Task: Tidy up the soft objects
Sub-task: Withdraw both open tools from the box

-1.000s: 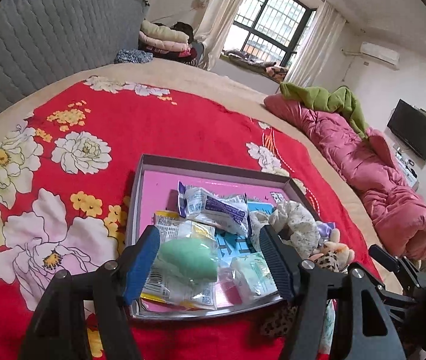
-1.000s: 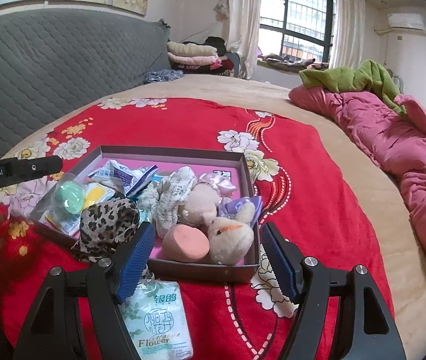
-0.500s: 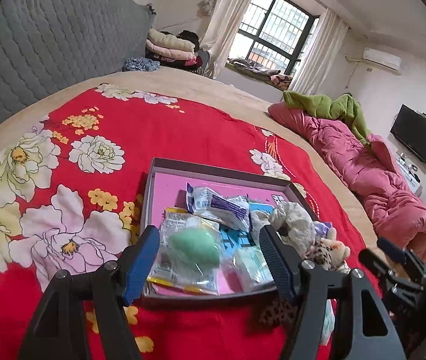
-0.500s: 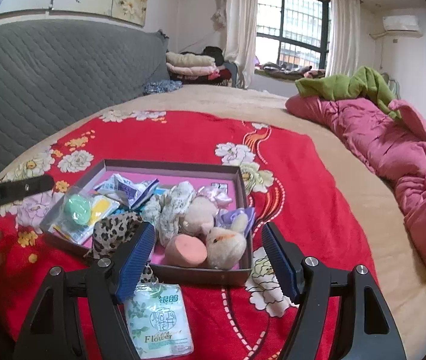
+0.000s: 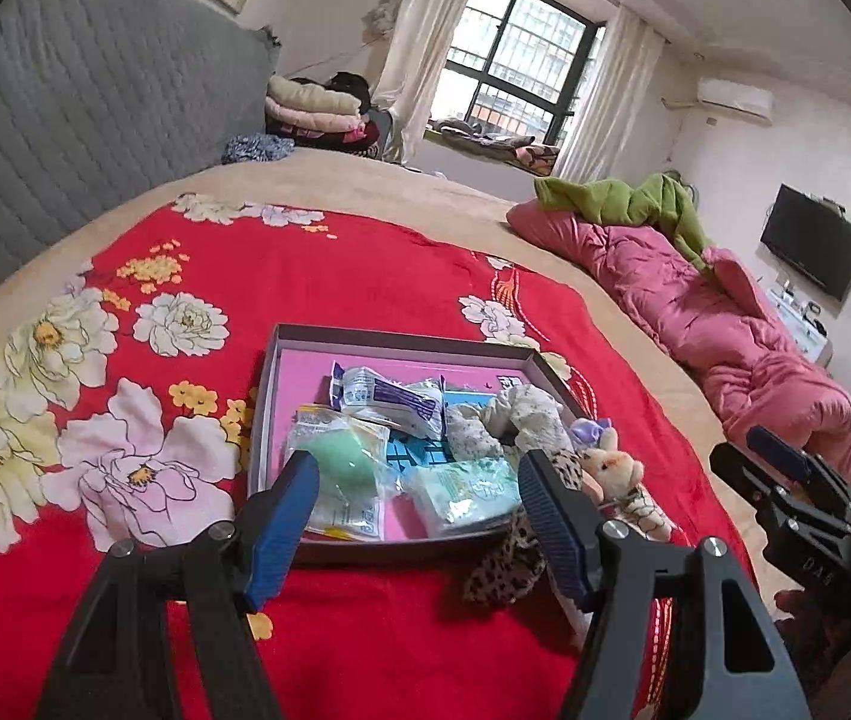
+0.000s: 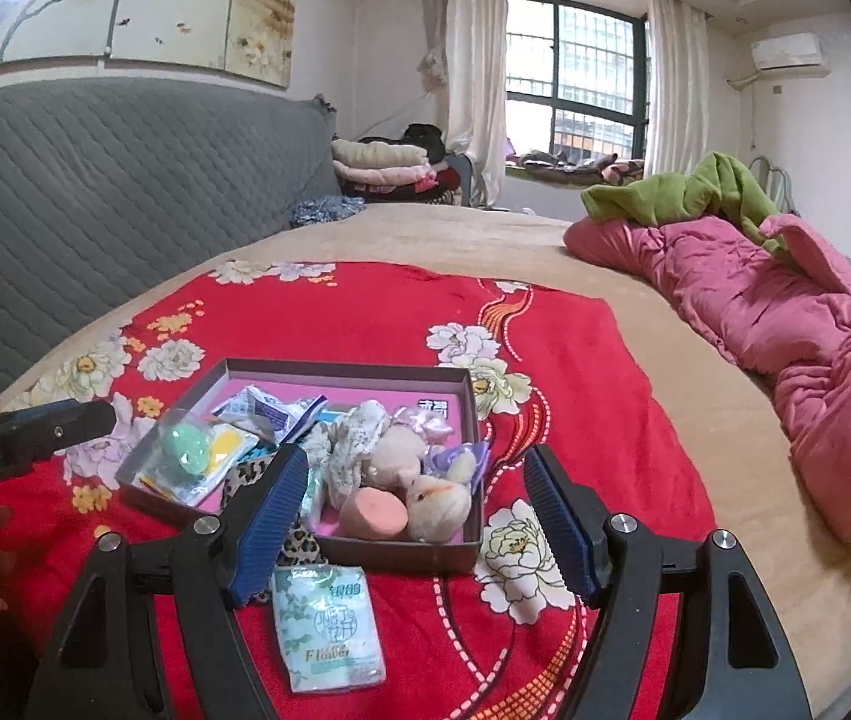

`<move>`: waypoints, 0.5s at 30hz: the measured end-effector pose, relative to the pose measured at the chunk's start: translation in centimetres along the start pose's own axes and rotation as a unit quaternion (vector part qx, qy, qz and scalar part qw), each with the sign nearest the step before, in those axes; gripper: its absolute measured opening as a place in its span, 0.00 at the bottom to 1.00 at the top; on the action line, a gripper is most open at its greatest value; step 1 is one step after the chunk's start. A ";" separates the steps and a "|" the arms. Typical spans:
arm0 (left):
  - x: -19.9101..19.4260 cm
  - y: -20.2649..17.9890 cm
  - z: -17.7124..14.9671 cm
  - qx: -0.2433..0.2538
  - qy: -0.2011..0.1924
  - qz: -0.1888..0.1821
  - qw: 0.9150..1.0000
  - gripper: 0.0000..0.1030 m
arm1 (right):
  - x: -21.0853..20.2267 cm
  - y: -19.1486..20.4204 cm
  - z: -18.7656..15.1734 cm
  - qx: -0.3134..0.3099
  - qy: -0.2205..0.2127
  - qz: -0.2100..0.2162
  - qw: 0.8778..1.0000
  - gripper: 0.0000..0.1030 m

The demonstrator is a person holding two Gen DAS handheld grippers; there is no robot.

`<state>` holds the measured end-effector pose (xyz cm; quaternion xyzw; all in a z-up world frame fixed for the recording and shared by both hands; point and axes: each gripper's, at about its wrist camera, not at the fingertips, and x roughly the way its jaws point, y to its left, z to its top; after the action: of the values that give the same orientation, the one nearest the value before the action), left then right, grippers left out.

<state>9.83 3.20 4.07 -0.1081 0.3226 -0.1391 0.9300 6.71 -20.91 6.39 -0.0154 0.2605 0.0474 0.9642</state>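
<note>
Left wrist view: the soft items are gathered in a shallow pink-lined box (image 5: 401, 348) on the bed's red floral blanket (image 5: 317, 276), presumably to be kept together. The left hand-held gripper (image 5: 419, 492) is held empty, jaws wide apart, with the box just beyond its tips.

Right wrist view: the right hand-held gripper (image 6: 416, 510) is likewise spread and empty. A tissue pack (image 6: 329, 624) lies outside the box, low between the jaws, apparently unsorted.

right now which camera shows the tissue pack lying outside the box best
The right wrist view. There the tissue pack lies in full on the red blanket, just in front of the box, its printed face readable. In the left wrist view it is almost wholly hidden behind the left gripper; only a pale sliver may show.
</note>
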 end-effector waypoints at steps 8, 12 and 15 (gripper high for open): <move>-1.8 -1.5 -0.9 0.012 0.010 -0.002 1.000 0.67 | -2.3 0.1 -0.3 -0.003 -0.009 0.003 1.000 0.73; -2.1 -2.1 -1.4 0.013 0.020 -0.006 1.000 0.67 | -3.2 0.4 -0.6 -0.008 -0.013 0.009 1.000 0.74; -2.5 -2.3 -1.8 0.008 0.027 -0.010 1.000 0.67 | -3.9 0.9 -1.0 -0.012 -0.013 0.015 1.000 0.74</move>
<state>6.38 1.66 4.79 -0.1007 0.3451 -0.1539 0.9204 2.75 -20.41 7.49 -0.0225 0.2474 0.0650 0.9665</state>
